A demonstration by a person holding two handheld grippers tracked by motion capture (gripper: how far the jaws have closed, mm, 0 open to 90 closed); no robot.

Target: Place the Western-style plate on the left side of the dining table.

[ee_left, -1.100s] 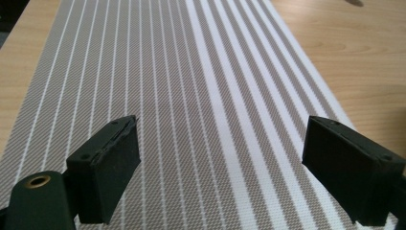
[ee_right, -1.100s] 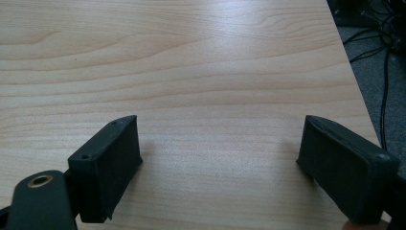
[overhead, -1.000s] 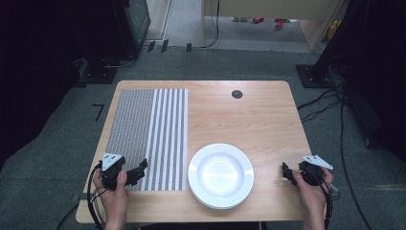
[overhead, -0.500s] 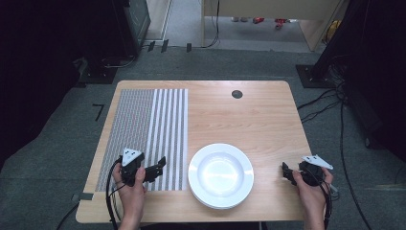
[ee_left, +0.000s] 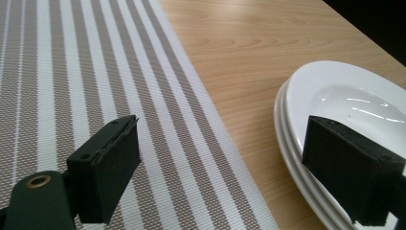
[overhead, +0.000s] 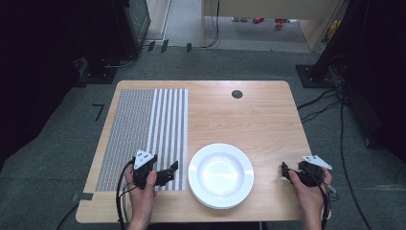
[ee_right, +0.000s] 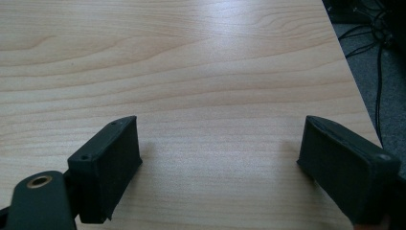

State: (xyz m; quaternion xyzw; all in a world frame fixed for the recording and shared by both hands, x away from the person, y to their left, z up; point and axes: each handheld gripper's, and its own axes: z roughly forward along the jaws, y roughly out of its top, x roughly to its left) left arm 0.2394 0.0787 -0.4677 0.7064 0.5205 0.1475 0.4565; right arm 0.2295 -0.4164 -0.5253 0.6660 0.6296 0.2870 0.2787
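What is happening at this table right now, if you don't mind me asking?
A person holds a hand-held gripper in each hand at a wooden table. The left hand-held gripper is open, over the striped placemat and pointing at the rim of the white plates, which look like a stack of two beside the mat. Nothing is gripped. The right hand-held gripper is open too, over bare wood to the right of the plates.

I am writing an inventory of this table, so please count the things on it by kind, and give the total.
Round white ceramic plates: 2, stacked, going by the double rim in the left gripper view
Grey and white striped woven placemat: 1
Hand-held black grippers: 2, the left gripper and the right gripper, both with fingers open
Total: 5
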